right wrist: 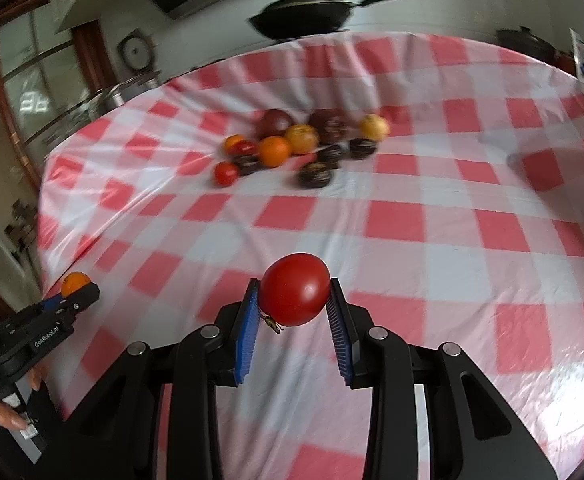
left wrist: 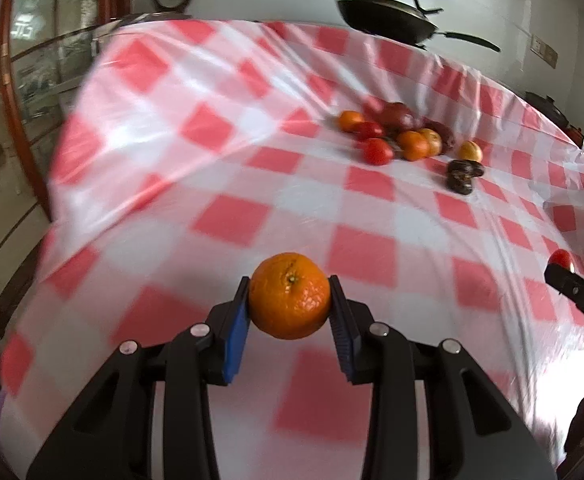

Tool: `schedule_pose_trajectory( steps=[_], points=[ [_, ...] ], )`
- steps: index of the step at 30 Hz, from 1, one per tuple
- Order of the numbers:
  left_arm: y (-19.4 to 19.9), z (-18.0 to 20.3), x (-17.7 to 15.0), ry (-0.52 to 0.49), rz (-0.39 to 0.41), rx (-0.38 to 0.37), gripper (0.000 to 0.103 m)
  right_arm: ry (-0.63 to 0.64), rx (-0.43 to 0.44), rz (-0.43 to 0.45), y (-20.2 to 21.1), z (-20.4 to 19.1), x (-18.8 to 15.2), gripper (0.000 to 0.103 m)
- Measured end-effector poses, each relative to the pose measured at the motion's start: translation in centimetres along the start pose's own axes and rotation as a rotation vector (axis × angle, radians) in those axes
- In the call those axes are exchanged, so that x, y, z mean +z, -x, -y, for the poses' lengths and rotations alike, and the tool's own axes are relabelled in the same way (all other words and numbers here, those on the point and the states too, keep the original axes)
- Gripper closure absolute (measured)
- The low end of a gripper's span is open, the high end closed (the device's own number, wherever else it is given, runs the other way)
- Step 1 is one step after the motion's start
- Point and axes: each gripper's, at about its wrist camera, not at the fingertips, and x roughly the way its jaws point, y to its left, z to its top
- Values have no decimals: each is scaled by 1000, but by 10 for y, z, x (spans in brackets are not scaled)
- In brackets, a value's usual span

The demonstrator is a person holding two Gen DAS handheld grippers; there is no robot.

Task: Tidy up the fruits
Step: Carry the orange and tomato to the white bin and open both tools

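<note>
My left gripper [left wrist: 290,300] is shut on an orange [left wrist: 290,295] and holds it above the red-and-white checked tablecloth [left wrist: 228,184]. My right gripper [right wrist: 294,294] is shut on a red tomato [right wrist: 294,289], also held above the cloth. A pile of fruit [right wrist: 292,144] lies further out on the table: oranges, red tomatoes, dark purple round fruits and a yellow one. The same pile shows in the left wrist view [left wrist: 400,136]. The left gripper with its orange shows at the left edge of the right wrist view [right wrist: 77,286]. The right gripper with its tomato shows at the right edge of the left wrist view [left wrist: 560,264].
A black wok with a lid [right wrist: 304,14] stands behind the table's far edge. A dark pot [right wrist: 528,42] stands at the far right. A wooden glass-fronted cabinet [left wrist: 52,60] is on the left. The table edge runs along the left side [right wrist: 48,248].
</note>
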Motion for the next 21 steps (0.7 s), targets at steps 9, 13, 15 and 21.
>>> schedule_pose_trajectory(
  steps=[9,13,15,21],
  points=[
    [51,-97,-44,95,1,115,66,191,127,-22,27,-87,-30,69],
    [70,-139,-64,149,-4,161,66,313,208,-21,40,-136,-48,69],
    [81,-161,-75,182,-2,182,66,381,258,-20,47,-163,-58,69],
    [101,-212,-107,251,-8,223,66,541,372,-63,56,-230,-92,69]
  ],
)
